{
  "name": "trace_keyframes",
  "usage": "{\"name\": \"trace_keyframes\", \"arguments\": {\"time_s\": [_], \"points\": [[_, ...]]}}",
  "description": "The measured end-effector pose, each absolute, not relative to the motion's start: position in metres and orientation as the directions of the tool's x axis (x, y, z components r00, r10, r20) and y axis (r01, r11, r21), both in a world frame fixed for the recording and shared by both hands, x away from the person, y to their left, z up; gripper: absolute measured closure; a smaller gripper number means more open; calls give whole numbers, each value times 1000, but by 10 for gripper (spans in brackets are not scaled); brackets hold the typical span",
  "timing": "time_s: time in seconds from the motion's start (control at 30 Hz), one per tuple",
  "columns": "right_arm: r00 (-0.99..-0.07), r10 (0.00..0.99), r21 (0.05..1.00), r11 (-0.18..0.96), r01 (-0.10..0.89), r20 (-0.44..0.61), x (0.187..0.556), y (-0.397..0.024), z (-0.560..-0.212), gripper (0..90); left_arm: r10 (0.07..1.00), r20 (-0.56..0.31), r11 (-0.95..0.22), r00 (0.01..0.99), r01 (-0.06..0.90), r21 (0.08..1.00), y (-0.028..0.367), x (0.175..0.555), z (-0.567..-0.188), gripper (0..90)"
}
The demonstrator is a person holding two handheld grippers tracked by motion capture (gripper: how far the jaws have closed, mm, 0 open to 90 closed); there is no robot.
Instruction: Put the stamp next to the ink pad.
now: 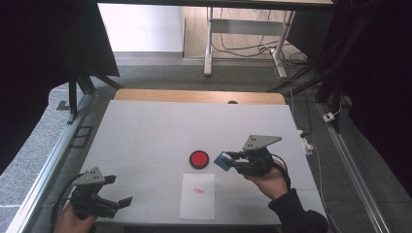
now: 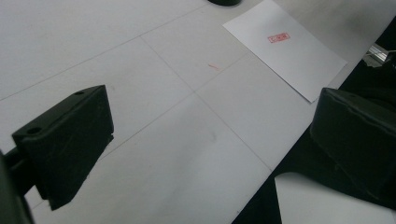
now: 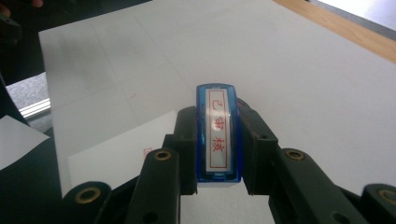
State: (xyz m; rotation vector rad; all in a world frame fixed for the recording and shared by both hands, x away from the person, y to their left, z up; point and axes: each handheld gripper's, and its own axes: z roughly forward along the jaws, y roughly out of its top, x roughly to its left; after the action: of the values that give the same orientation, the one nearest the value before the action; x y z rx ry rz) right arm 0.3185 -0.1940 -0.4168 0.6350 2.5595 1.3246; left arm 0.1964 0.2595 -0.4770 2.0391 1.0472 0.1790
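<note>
Now, line by line:
Right claw (image 1: 228, 160): clenched on the blue stamp (image 1: 223, 161), held above the table (image 1: 145, 131) toward its right edge, about midway between the near and far edges; the person's right hand (image 1: 269, 182) grips it from the near side.
Blue stamp, close up (image 3: 218, 133): a slim blue body pinched by its two long sides between the black jaws; its white label with red characters inside a red frame faces the right gripper view's camera.
Red ink pad (image 1: 198, 158): a round black case with a red centre, lying on the table just beside the stamp, on its left, near the middle of the table.
White sheet (image 1: 197, 195): flat by the near edge, nearer than the ink pad, with a small red stamp mark (image 1: 198, 191) in its upper half; the mark shows again in the left gripper view (image 2: 279, 37).
Left claw (image 1: 121, 190): released, jaws standing well apart with bare table between them, low over the near left corner.
Left hand (image 1: 73, 221): at the near edge, holding that claw.
</note>
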Motion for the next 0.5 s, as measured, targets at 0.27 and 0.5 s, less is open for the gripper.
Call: {"name": "trace_keyframes", "arguments": {"time_s": [0.27, 0.5], "points": [[-859, 513, 791, 523, 317, 5, 327, -208, -423, 708, 733, -220, -324, 644, 615, 719, 259, 197, -477, 0], [-831, 556, 778, 530, 337, -19, 333, -218, -427, 708, 738, -218, -324, 639, 618, 716, 259, 197, -477, 7]]}}
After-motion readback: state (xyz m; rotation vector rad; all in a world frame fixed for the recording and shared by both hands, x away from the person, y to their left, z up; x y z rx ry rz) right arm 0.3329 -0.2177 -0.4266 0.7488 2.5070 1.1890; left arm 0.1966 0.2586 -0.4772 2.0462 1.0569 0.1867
